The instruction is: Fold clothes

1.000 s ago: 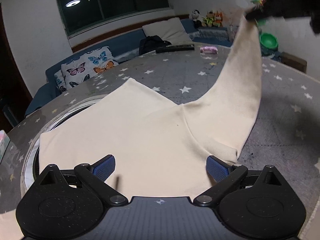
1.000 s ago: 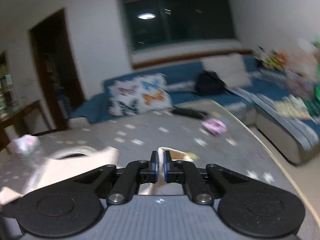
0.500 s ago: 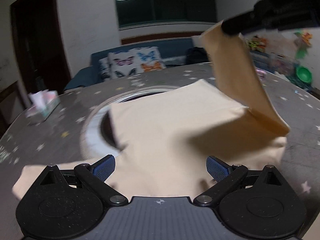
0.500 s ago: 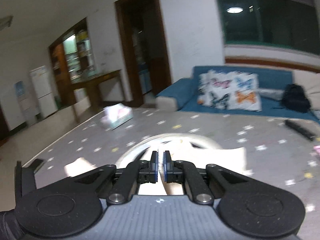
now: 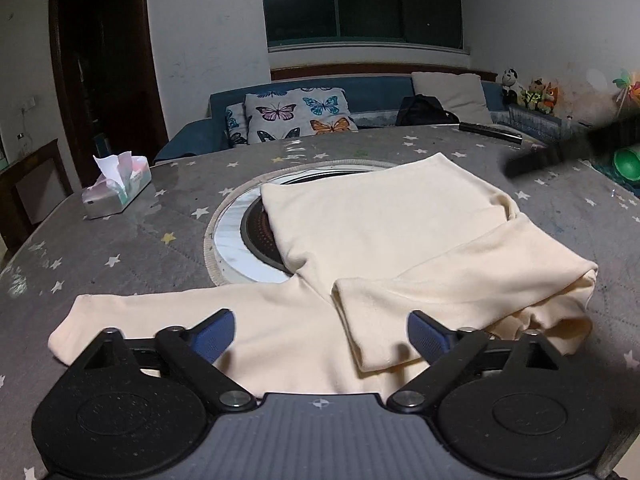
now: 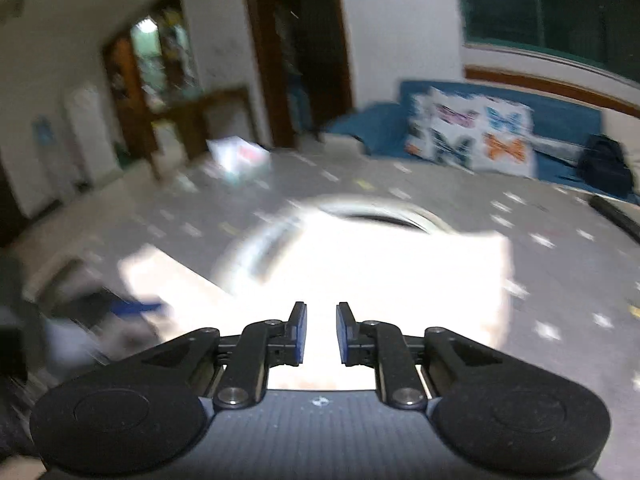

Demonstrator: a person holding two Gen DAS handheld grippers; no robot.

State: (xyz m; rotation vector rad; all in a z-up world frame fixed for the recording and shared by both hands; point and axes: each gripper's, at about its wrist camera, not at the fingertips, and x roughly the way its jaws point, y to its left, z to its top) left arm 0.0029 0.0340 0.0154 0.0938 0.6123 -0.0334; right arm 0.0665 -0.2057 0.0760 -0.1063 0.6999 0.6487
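You have one cream shirt (image 5: 384, 232) spread on the star-print table (image 5: 120, 248), one sleeve folded across it. Your left gripper (image 5: 320, 332) hovers wide open, just narrowing; your right gripper (image 6: 319, 330) has just parted, pinching nothing. One tissue box (image 5: 116, 188) sits apart.

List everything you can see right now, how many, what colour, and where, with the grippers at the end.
Cream garment: one, spread mid-table, one sleeve folded across, the other lying flat.
Table: one, grey star-print cover, round inset in the middle.
Tissue box: one, pale, table's far left.
Butterfly cushion: one, white, on the blue sofa.
Black bag: one, on the sofa.
Plain cushion: one, off-white, sofa right.
Soft toys: several, far right.
Left gripper: black, blue pads, jaws wide, over the garment.
Right gripper: black, jaws just parted, gripping nothing.
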